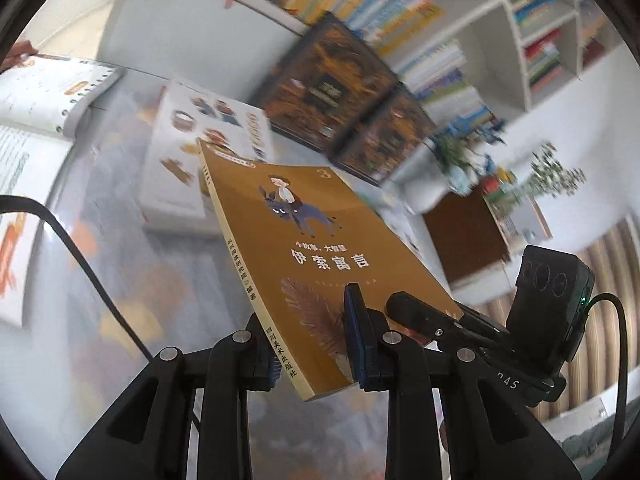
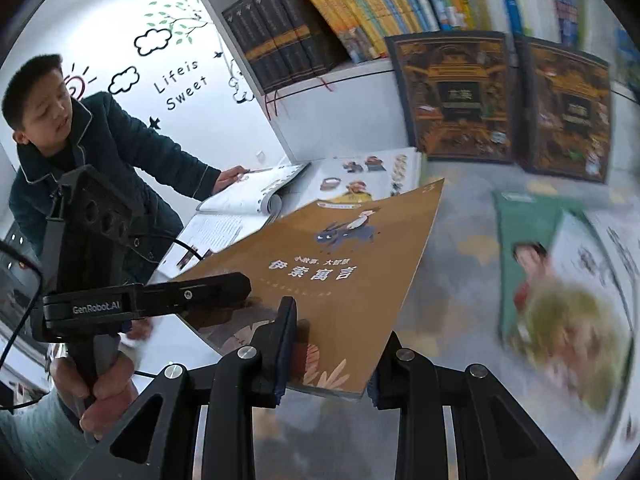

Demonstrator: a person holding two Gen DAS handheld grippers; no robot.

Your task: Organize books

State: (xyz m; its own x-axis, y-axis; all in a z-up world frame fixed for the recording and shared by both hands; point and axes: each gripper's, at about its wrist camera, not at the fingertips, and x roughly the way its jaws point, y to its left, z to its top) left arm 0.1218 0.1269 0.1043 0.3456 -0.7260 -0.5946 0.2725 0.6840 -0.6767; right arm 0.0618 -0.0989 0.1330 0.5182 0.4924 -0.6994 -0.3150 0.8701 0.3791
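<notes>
Bookshelves (image 2: 380, 12) fill the upper frame above a cluttered tabletop (image 2: 460, 248). Both grippers, left (image 1: 316, 344) and right (image 2: 328, 360), have their fingers clamped on the brown book's (image 1: 320, 248) near edge, its long axis pointing away toward the shelves.

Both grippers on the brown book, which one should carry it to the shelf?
Probably left: the left hand-held gripper clamps the brown book at its spine, while the right hand-held gripper pinches only the open page edge.

Tilted ochre donkey-cover book (image 1: 320, 248), held aloft
</notes>
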